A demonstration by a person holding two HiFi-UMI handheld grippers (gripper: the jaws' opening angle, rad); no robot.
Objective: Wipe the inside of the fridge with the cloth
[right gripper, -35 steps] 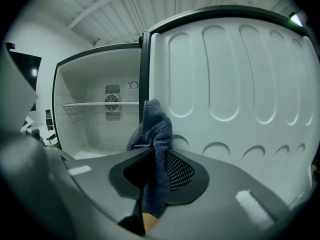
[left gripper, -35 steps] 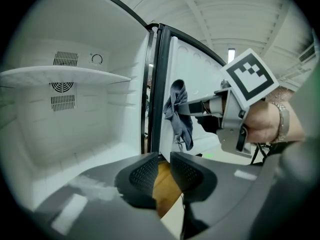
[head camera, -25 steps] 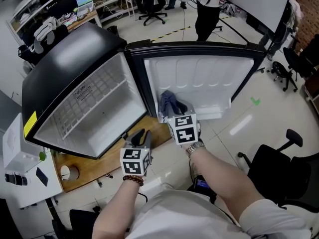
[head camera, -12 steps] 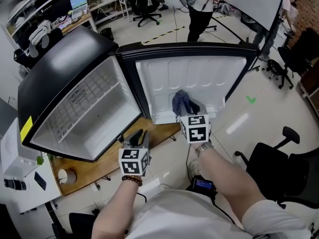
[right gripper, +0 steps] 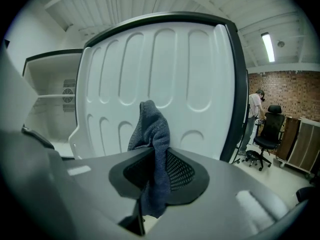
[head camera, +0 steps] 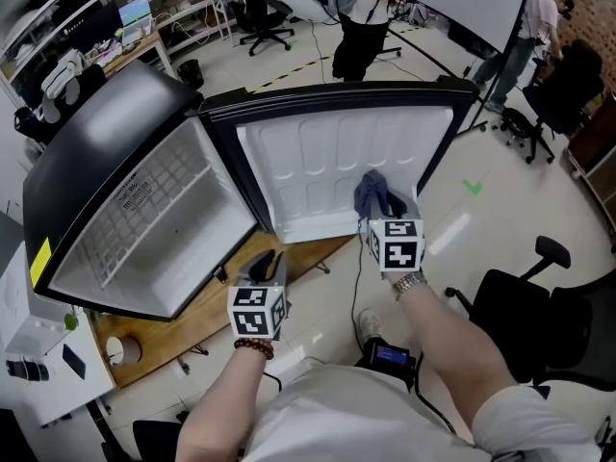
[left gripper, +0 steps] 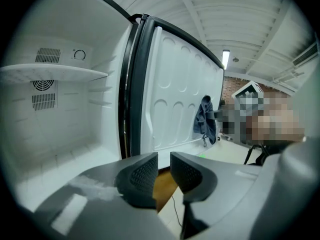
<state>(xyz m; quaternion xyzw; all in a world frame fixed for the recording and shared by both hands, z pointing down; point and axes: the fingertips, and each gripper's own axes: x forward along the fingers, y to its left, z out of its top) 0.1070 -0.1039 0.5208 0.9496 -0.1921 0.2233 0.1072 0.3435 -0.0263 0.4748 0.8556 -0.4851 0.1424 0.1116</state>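
Observation:
The black fridge (head camera: 91, 128) stands open, its white cavity (head camera: 164, 219) at the left and its door liner (head camera: 318, 166) facing me. My right gripper (head camera: 383, 218) is shut on a blue-grey cloth (head camera: 379, 196), which is held against the lower right of the door liner. In the right gripper view the cloth (right gripper: 152, 129) rises from between the jaws of that gripper (right gripper: 155, 156), in front of the liner (right gripper: 195, 74). My left gripper (head camera: 267, 264) hangs low in front of the fridge, its jaws a narrow gap apart and empty (left gripper: 164, 166). Its view shows the cavity shelf (left gripper: 50, 73) and the cloth (left gripper: 205, 119).
The fridge sits on a wooden board (head camera: 183, 320). A black office chair (head camera: 525, 296) stands at the right and a small device (head camera: 390, 357) lies on the floor by my feet. A white unit (head camera: 29, 354) is at the left. A person (head camera: 361, 8) stands beyond the door.
My right gripper has carried the cloth to the right along the lower part of the door liner. The left gripper has stayed low in front of the fridge, shifting only slightly.

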